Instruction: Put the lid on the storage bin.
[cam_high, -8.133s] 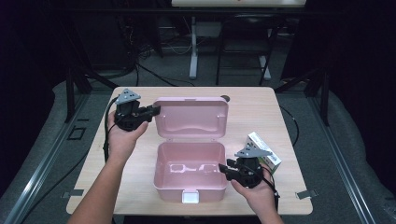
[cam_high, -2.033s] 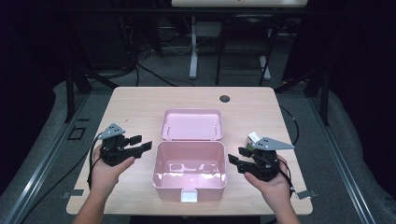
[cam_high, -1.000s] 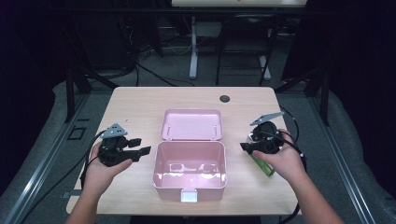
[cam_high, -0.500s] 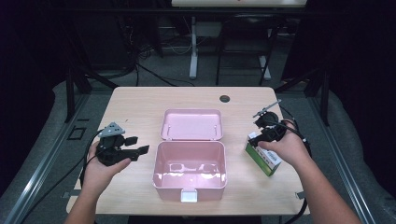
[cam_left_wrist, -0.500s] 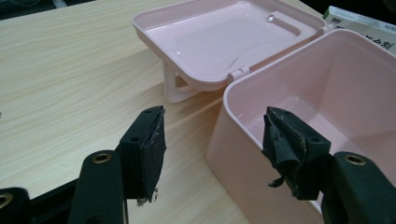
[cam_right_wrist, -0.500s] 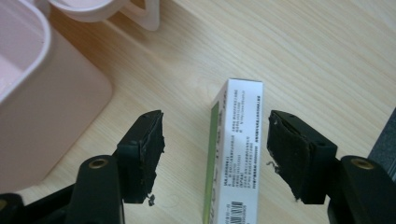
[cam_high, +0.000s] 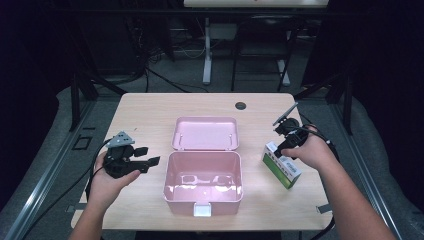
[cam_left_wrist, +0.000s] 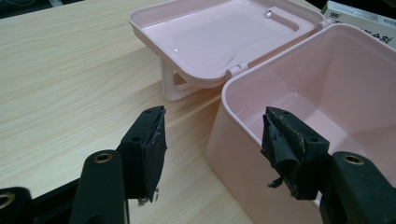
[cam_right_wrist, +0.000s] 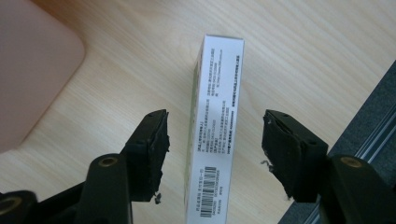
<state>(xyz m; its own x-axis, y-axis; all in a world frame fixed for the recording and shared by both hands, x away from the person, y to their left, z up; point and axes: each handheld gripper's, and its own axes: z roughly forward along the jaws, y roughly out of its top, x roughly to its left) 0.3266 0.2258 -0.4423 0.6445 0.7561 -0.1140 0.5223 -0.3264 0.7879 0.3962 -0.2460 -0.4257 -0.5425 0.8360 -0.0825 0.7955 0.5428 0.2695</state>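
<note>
Pink plastic case open on worktop; medicine carton beside it.

The glossy, round-cornered pink plastic case stood empty, its hinged lid folded back on the pale wood-grain worktop. The left hand-held gripper, jaws having just spread, hovered at its wall. The right hand-held gripper, jaws spread, straddled the white-and-green cardboard carton without touching, right of the case.
</note>
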